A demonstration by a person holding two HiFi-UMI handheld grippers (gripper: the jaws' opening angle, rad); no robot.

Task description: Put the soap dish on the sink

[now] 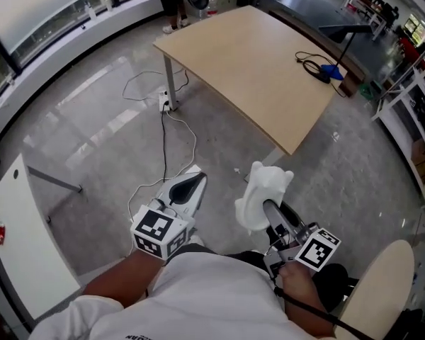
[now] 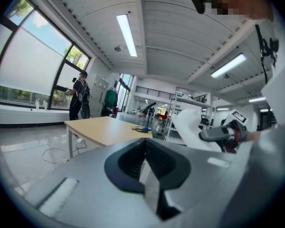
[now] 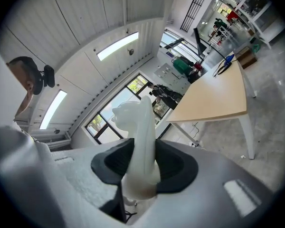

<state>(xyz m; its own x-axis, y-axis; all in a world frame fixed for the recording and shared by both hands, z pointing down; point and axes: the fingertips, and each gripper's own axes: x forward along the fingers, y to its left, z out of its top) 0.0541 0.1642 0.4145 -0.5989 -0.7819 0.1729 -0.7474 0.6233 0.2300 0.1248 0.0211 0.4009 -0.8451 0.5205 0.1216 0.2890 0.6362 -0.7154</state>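
Soap dish (image 3: 141,127): 1, white, pinched on edge between jaws of right gripper (image 1: 271,217), aloft over floor (image 1: 106,126) | left gripper (image 1: 189,187): jaws together, empty | grippers: 2 | table (image 1: 255,69): 1, well apart

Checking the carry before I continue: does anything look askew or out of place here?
The soap dish is clamped on edge in the right gripper, standing upright rather than flat. No sink is in view. Loose cables trail across the floor.
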